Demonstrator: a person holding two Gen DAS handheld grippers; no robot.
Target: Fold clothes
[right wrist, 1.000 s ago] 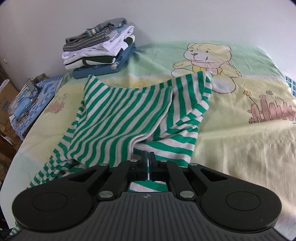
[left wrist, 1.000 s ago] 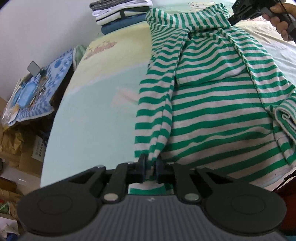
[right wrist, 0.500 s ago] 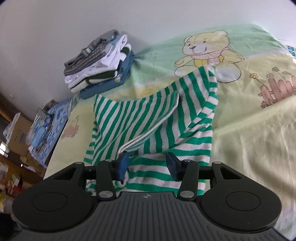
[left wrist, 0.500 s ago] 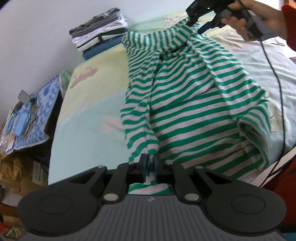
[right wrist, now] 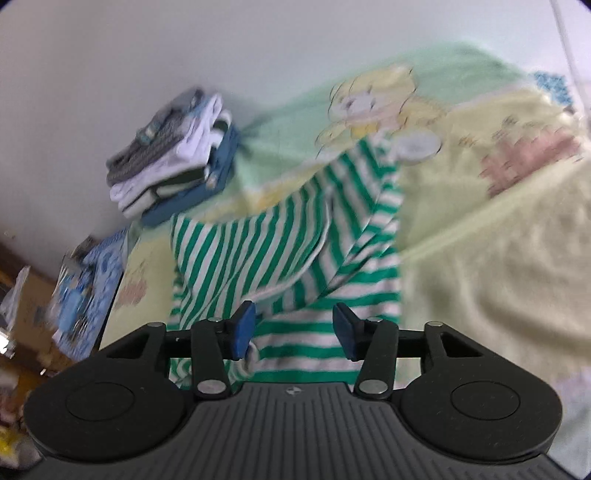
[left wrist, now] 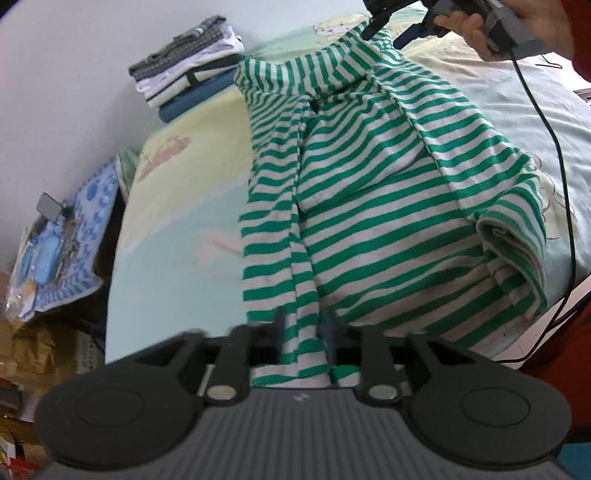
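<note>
Grippers both hang low over the bed. Left gripper has its fingers spread, blurred, the shirt hem lying loose between them. Right gripper is likewise parted, blue pads wide, above the shirt's far end; a hand holds it. Shirt is soft knit, green-and-white stripes, lying rumpled lengthwise on the fleecy bear-print cover. Folded stack sits by the wall.
</note>
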